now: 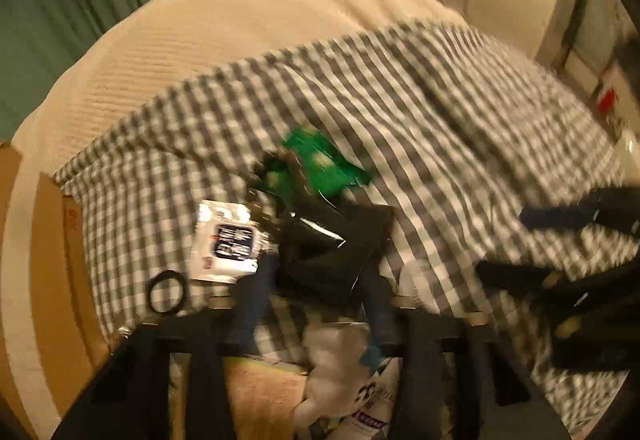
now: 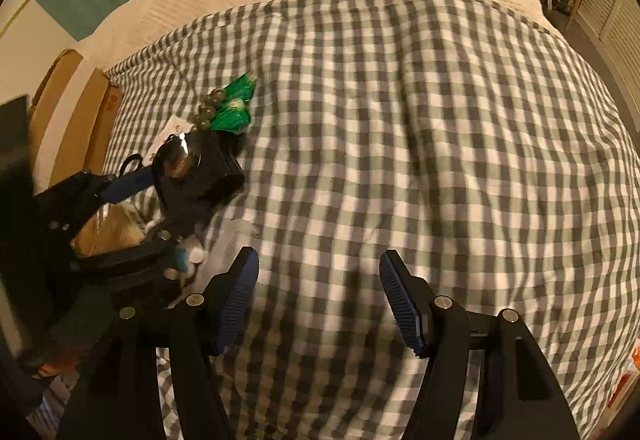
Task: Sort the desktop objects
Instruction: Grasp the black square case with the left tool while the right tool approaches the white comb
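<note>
My right gripper [image 2: 320, 300] hung open, empty; my left gripper [image 1: 316, 280] clamped the black box [image 1: 332, 252], which I feared might slip.

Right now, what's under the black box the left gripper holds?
The black box partly covers a white card and green tassel on the checked cloth. Anything directly beneath is hidden.

Blurred dark label on white packet [image 1: 226, 242], purple print on white bottle [image 1: 370, 406], neither readable
</note>
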Demonstrator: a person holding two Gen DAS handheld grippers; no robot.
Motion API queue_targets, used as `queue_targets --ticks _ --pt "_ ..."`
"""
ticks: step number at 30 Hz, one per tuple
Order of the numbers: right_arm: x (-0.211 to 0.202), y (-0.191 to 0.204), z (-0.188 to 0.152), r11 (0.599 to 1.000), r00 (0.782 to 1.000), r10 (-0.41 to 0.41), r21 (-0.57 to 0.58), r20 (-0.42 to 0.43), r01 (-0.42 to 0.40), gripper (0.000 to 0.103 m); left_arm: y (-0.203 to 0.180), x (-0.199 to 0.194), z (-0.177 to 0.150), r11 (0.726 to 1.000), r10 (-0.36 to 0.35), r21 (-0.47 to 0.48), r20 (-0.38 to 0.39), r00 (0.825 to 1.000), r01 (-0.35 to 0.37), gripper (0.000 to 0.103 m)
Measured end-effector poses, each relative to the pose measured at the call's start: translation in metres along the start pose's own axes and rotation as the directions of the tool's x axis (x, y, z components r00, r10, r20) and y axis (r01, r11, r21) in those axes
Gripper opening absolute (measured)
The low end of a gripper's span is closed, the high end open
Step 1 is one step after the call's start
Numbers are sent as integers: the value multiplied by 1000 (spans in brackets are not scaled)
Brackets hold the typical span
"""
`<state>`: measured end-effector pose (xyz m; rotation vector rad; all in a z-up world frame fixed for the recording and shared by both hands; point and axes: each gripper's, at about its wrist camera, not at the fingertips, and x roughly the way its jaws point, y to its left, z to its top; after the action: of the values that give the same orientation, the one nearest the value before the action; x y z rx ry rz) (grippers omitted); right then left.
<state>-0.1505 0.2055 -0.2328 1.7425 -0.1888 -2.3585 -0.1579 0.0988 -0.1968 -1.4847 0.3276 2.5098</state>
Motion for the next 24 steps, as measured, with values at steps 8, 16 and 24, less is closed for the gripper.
queue_targets --ticks 8,16,24 --pt "15 43 0 998 997 60 -10 -56 -60 62 46 -13 2 995 -10 -99 3 1000 10 23" --pt "44 63 -3 998 988 64 33 -143 -60 62 86 -6 -15 971 -64 -232 -31 997 55 23" --pt "53 54 -3 999 988 39 33 -149 -35 29 81 6 -16 966 -127 -234 -44 991 113 28"
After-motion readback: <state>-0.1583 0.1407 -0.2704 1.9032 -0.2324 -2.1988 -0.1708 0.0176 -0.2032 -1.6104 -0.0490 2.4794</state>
